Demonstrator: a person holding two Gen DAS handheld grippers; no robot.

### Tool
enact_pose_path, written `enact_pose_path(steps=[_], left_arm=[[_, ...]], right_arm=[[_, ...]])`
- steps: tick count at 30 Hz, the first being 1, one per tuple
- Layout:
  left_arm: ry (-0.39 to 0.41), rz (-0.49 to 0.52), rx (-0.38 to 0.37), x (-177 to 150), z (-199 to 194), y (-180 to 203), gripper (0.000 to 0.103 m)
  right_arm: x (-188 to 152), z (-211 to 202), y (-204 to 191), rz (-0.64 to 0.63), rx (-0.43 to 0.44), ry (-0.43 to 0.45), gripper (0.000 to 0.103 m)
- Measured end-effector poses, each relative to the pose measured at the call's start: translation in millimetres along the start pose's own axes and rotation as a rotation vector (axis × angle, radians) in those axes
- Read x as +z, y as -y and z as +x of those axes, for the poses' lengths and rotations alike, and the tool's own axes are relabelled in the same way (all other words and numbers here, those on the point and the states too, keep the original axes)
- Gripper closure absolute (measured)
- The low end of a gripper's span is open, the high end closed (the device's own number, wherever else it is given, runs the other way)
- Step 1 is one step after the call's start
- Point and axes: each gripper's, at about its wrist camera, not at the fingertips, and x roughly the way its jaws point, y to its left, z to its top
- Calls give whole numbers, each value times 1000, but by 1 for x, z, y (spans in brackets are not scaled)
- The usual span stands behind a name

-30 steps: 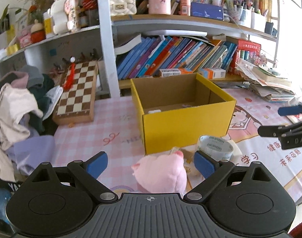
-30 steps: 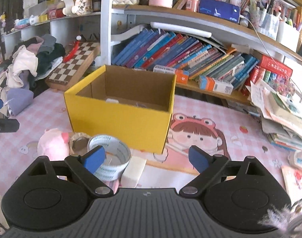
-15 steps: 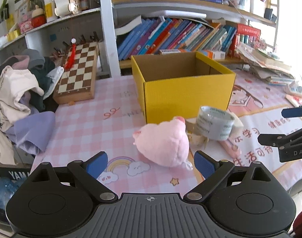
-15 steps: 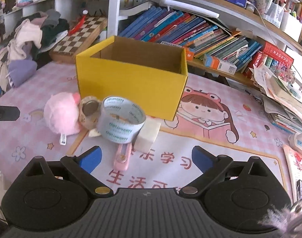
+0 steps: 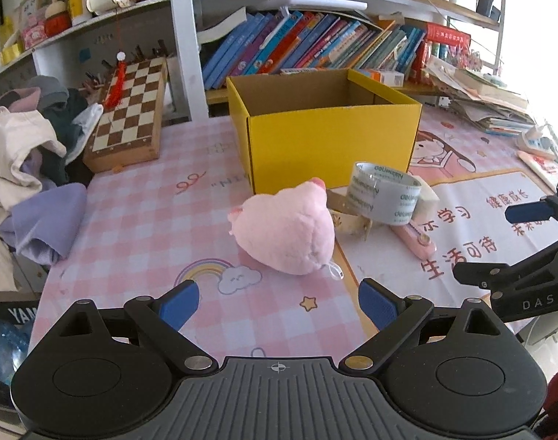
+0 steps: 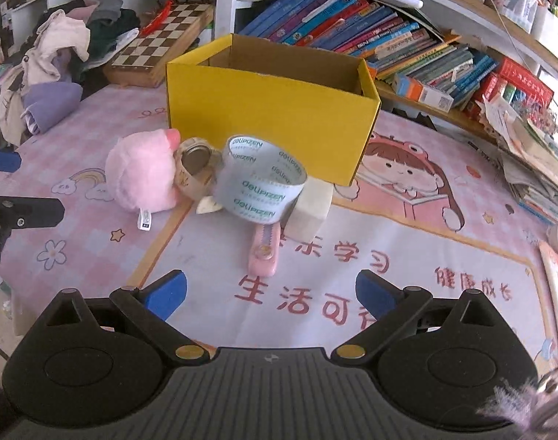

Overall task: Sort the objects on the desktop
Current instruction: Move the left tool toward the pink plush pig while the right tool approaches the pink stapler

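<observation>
A yellow cardboard box (image 5: 330, 139) (image 6: 267, 113) stands open on the pink desk mat. In front of it lie a pink plush toy (image 5: 286, 233) (image 6: 141, 176), a large roll of clear tape (image 5: 383, 194) (image 6: 262, 181), a small beige tape roll (image 6: 192, 168), a white eraser block (image 6: 310, 211) and a pink utility knife (image 5: 414, 240) (image 6: 264, 251). My left gripper (image 5: 279, 306) is open and empty, short of the plush toy. My right gripper (image 6: 271, 295) is open and empty, short of the knife.
A chessboard (image 5: 132, 110) leans at the back left beside a heap of clothes (image 5: 25, 154). Bookshelves (image 5: 315, 47) line the back. Stacked papers and books (image 6: 528, 146) lie at the right. The right gripper shows in the left wrist view (image 5: 528, 242).
Both grippers have pulled back and tilted down, so the box looks farther off and the objects in front of it are in full view. Nothing on the desk moved.
</observation>
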Motion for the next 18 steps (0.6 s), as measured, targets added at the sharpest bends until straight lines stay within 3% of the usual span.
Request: enact_pose_path(steps=[18], left_arm=[[-50, 23, -32, -12, 12, 13, 7]], right_arm=[[-15, 2, -20, -40, 39, -47, 4]])
